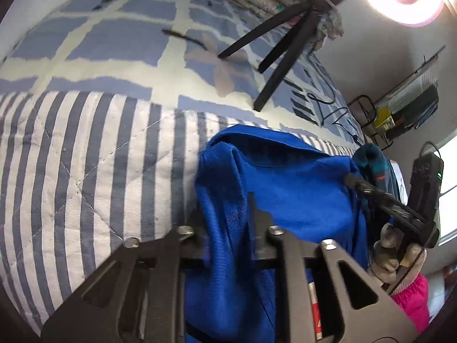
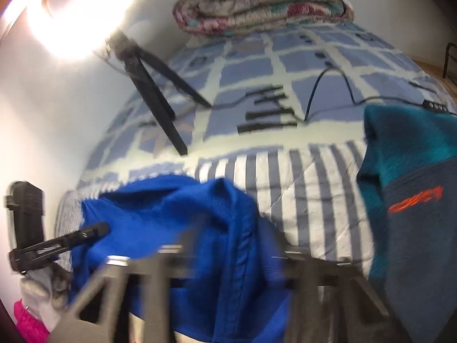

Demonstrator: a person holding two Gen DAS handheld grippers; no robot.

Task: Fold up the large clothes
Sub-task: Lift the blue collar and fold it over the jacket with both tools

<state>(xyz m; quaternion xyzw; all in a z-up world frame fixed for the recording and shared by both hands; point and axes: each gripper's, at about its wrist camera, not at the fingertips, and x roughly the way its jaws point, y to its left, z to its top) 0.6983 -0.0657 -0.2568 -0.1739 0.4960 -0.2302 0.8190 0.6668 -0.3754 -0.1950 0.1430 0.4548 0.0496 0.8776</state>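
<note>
**Carrying the blue garment level onto the bed**

Both claws are clamped on the blue garment (image 1: 274,188), which hangs bunched over the striped quilt (image 1: 85,157): the left claw (image 1: 228,228) and the right claw (image 2: 225,245), each at six o'clock in its own view. Spreading it well likely means equal tension and clearing the tripod (image 1: 280,48) at one o'clock.

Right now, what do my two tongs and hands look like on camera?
Both are matte black. The left tongs have linkage arms with triangular cut-outs and round silver pins. The right tongs are slim, backed by a black box with a green light and a cable. The right hand and left hand wear grey gloves over bright pink sleeves.
</note>
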